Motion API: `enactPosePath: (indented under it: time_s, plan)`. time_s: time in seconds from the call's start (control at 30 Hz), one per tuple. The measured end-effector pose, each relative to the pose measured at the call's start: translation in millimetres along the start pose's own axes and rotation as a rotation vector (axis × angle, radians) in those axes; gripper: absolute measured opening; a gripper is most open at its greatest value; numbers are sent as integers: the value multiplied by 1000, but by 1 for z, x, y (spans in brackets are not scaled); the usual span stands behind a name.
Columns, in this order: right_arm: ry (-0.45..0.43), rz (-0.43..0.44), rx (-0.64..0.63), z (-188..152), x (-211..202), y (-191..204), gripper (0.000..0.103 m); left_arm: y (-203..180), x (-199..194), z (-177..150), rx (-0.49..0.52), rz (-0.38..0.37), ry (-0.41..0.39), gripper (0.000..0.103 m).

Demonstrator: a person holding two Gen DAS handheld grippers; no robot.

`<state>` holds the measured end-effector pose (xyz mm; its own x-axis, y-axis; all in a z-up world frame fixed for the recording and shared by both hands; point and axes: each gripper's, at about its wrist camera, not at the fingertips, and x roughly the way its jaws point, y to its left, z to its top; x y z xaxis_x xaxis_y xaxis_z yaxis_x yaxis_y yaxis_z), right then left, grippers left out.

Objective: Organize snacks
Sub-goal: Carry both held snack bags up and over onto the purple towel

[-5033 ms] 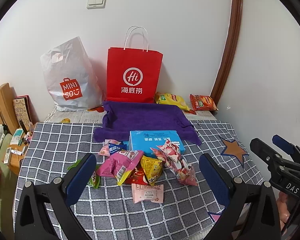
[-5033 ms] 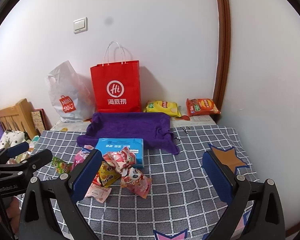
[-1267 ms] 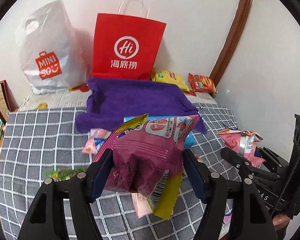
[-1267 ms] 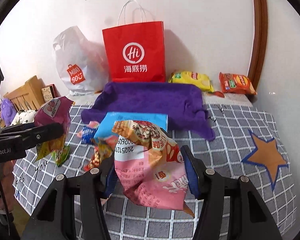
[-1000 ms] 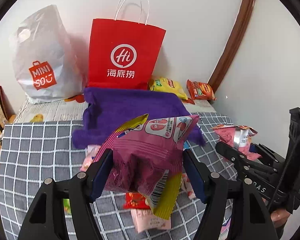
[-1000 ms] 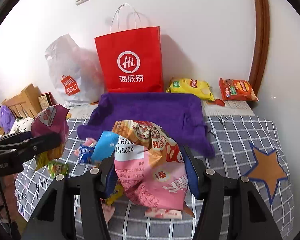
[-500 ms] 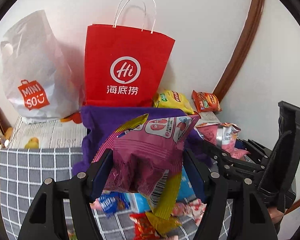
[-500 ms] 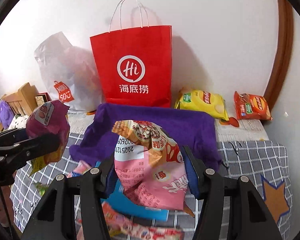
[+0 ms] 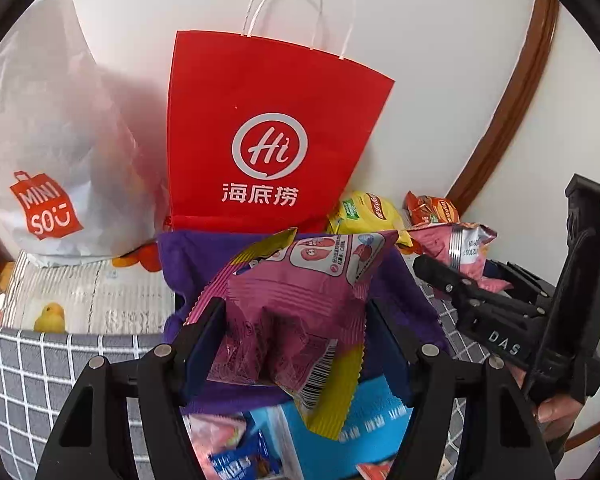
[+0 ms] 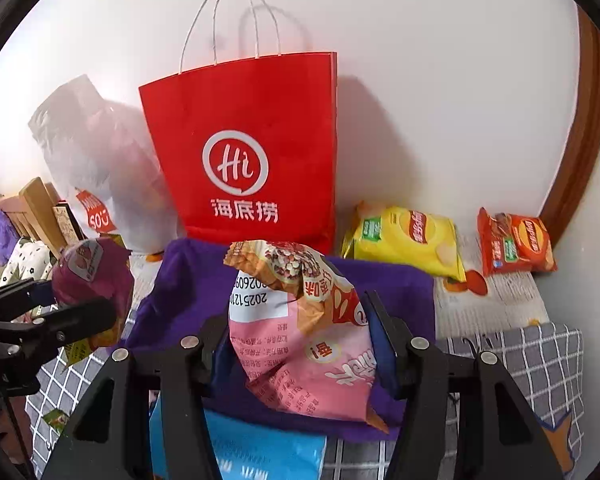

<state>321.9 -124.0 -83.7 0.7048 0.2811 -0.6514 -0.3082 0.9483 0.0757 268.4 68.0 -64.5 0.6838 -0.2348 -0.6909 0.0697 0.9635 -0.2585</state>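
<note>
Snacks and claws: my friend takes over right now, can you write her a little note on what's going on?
Left claw: shut on a purple snack bag, held in the air.
Right claw: shut on a pink snack bag, also in the air.
Both hang over the purple cloth in front of the red bag.
Yellow chips and orange chips lie by the wall. A blue pack and small snacks lie below the claws.
Done: two bags picked up. Left: put them down, then sort the rest.

Paper bag [image 10: 248, 160] stands against the wall behind the towel [image 10: 396, 284]. Plastic bag [image 9: 56, 152] left of it, two chip packets [image 10: 408, 240] right. Box [image 9: 364, 436] lies before my towel.
</note>
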Motion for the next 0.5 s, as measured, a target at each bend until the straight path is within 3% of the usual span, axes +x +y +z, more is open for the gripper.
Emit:
enactPosePath:
  time_s: [0.33, 0.5]
  plan:
    - [7, 15, 45, 24, 37, -24, 57, 22, 41, 17, -14, 54, 16, 69]
    - [103, 39, 64, 12, 80, -36, 57, 33, 72, 13, -20, 79, 63, 69]
